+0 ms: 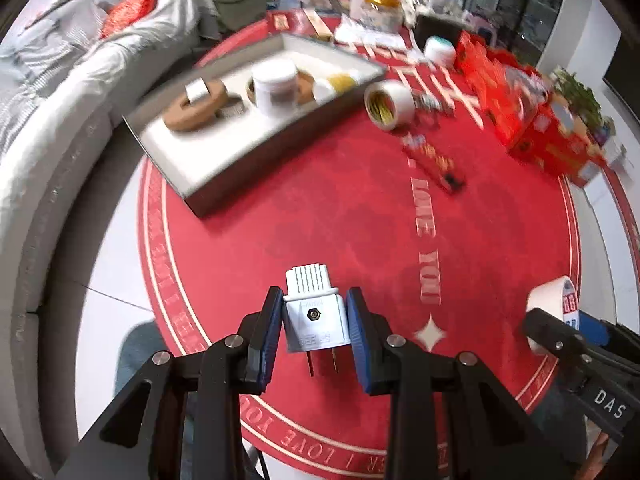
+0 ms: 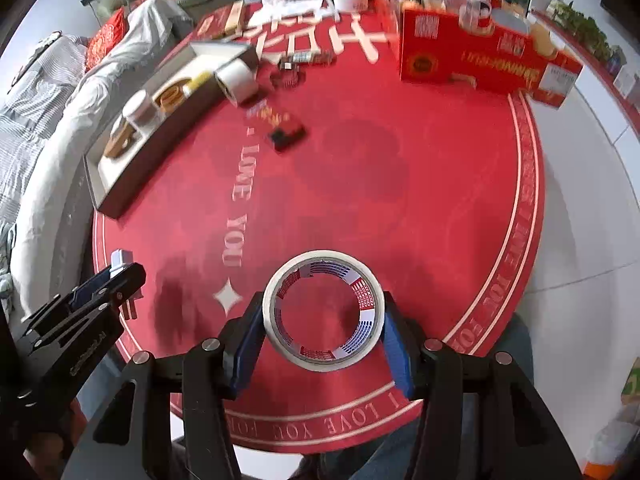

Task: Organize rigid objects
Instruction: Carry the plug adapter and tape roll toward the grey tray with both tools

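My left gripper (image 1: pixel 314 322) is clamped on a white plug (image 1: pixel 313 314), its blue pads (image 1: pixel 267 338) pressed against both sides, prongs pointing back toward the camera, above the near part of the red mat (image 1: pixel 340 216). My right gripper (image 2: pixel 324 334) is closed around a white tape roll (image 2: pixel 324 310), gripped across its outer rim so I look straight through the core at the mat below. In the left view that roll (image 1: pixel 554 312) shows at the far right edge, held by the right gripper.

The tray (image 1: pixel 216 176) sits at the far left of the mat, next to the sofa (image 1: pixel 60 120). Inside it I see a brown ring (image 1: pixel 196 106) with a small white piece on top, a white jar (image 1: pixel 276 86) and, at the far end, something yellow and white that is too blurred to name. Just outside the tray's far right corner lies another tape roll (image 1: pixel 388 104) on its side. Near it, small dark parts (image 1: pixel 434 160) are scattered on the mat, blurred. Red boxes (image 2: pixel 472 54) stand along the far right edge of the mat.
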`<state>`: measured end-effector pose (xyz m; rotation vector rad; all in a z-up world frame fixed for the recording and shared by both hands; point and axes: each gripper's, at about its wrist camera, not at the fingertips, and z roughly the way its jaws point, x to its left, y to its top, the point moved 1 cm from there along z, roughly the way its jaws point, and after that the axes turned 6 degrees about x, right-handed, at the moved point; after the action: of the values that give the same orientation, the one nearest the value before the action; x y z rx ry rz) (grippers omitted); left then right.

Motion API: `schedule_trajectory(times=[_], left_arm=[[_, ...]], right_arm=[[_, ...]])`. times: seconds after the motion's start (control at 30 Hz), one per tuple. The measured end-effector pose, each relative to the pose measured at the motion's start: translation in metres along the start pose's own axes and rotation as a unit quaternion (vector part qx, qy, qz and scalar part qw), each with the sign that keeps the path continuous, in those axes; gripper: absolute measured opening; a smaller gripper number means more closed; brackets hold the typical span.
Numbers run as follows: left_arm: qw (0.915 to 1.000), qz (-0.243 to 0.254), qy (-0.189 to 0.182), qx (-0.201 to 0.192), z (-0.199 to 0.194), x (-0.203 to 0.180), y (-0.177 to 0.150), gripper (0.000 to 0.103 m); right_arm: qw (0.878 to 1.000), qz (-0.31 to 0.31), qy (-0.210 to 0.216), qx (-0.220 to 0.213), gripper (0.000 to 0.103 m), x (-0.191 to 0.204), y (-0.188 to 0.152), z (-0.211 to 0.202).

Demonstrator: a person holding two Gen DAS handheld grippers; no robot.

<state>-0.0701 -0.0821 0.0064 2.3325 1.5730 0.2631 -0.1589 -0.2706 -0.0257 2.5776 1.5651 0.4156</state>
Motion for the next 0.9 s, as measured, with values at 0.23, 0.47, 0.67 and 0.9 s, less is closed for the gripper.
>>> schedule_trajectory(times=[0.23, 0.47, 0.67, 0.9], left_arm=[[0.9963, -0.022, -0.038, -0.074, -0.062, -0.001, 0.049, 0.035], [0.9854, -0.049, -0.072, -0.147, -0.14, 0.009, 0.111, 0.035], [0.9666, -0.062, -0.099, -0.228, -0.224, 0.025, 0.153, 0.035], [0.9513, -0.055, -0.034, -0.302, -0.269, 0.049, 0.205, 0.035]], right_arm=[[0.999, -0.004, 0.018, -0.049, 0.055, 0.01, 0.04, -0.036], [0.989, -0.03, 0.05, -0.137, 0.055, 0.036, 0.105, -0.104], [0.974, -0.05, 0.093, -0.202, 0.055, 0.061, 0.158, -0.178], [0.955, -0.106, 0.119, -0.249, 0.055, 0.111, 0.208, -0.243]])
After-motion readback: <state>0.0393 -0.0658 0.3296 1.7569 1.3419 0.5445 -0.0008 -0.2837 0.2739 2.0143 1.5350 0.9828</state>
